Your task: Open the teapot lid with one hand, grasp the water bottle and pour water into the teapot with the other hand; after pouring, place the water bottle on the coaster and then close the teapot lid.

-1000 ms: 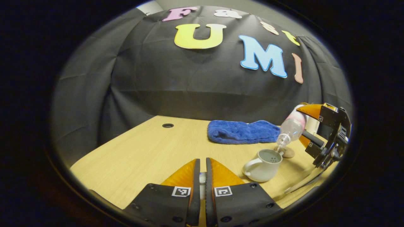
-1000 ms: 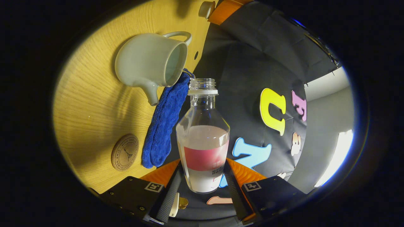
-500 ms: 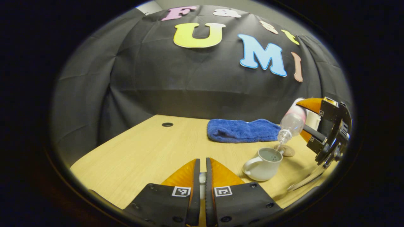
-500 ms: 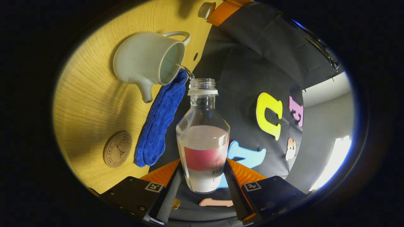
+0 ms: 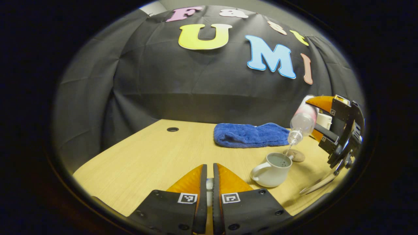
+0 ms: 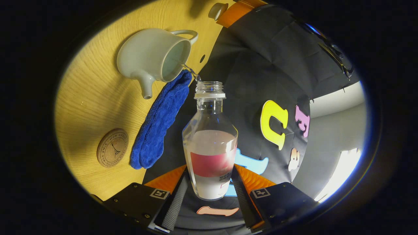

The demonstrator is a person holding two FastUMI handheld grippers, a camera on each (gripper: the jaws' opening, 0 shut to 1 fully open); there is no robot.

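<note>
Pouring: clear water bottle [image 6: 210, 140], red band, tilted over teapot [image 6: 153, 55] | right hand-held gripper [image 6: 209, 189] clamped on bottle

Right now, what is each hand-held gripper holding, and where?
Right hand-held gripper: water bottle, clamped at its lower body. Left hand-held gripper: fingers nearly closed on something small and pale; cannot tell what.

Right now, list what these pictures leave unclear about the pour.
- Teapot lid: in the left gripper view, a pale sliver between the left gripper fingers, which cover the rest; its shape is unreadable.
- Water level in the teapot: in the right gripper view, the rim hides the bottom.
- Bottle base: in the right gripper view, hidden behind the right gripper fingers.
- Coaster: in the left gripper view, small and partly behind the teapot.
</note>
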